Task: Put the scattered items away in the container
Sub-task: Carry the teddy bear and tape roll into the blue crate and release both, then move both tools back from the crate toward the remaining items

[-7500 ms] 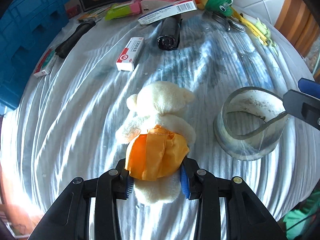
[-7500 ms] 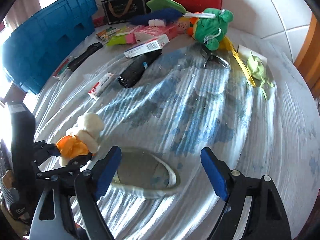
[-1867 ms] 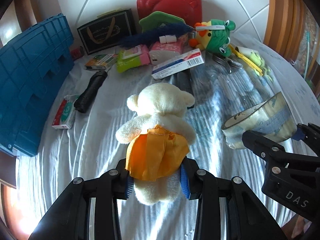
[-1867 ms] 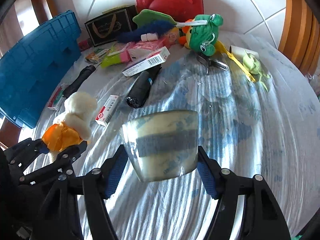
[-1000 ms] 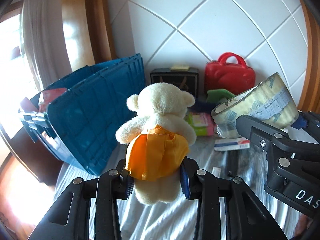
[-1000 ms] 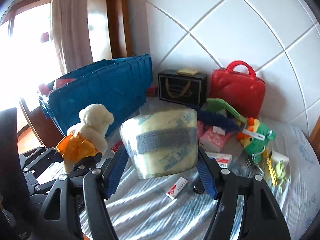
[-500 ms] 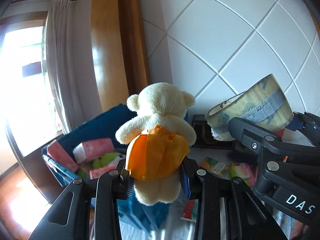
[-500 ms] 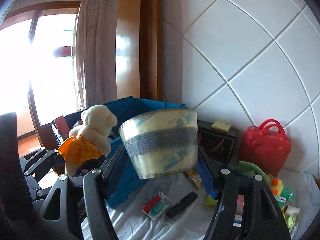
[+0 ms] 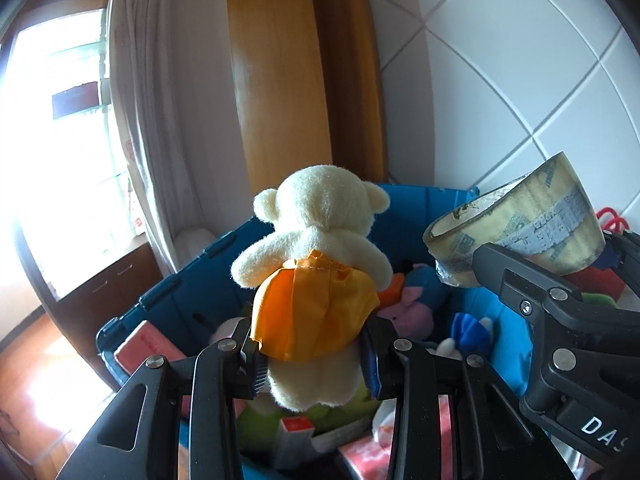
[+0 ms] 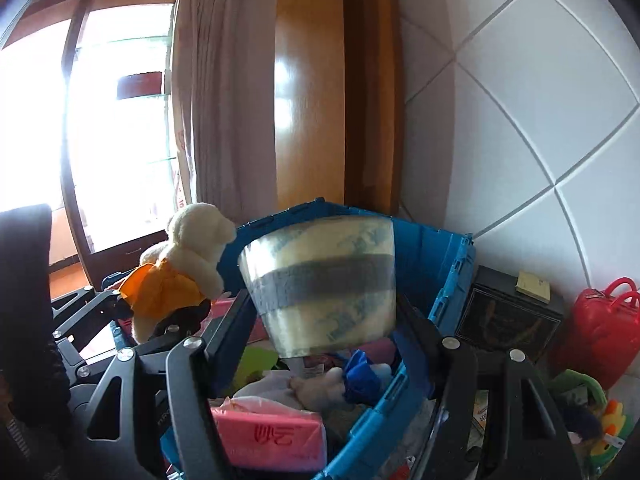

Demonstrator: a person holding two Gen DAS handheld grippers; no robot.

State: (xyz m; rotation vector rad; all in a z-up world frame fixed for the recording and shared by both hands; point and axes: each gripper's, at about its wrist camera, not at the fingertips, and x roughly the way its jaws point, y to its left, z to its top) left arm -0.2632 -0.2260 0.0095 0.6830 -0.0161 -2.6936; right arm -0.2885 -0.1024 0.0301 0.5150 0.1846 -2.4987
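My left gripper (image 9: 312, 354) is shut on a cream teddy bear in an orange dress (image 9: 316, 276) and holds it above the open blue crate (image 9: 168, 300). The bear also shows in the right wrist view (image 10: 184, 264). My right gripper (image 10: 324, 320) is shut on a big roll of clear packing tape (image 10: 324, 280) and holds it over the same crate (image 10: 436, 272). The tape roll also shows at the right of the left wrist view (image 9: 516, 236). The crate holds several soft toys and pink packs.
A black gift bag (image 10: 508, 316), a red case (image 10: 604, 340) and a green frog toy (image 10: 576, 396) stand right of the crate by the tiled wall. A curtain (image 9: 160, 132), a wooden post and a bright window lie behind the crate.
Both grippers have swung left and tilted down over the crate with their loads. The crate's inside now fills the lower part of both views. Neither grip has changed.
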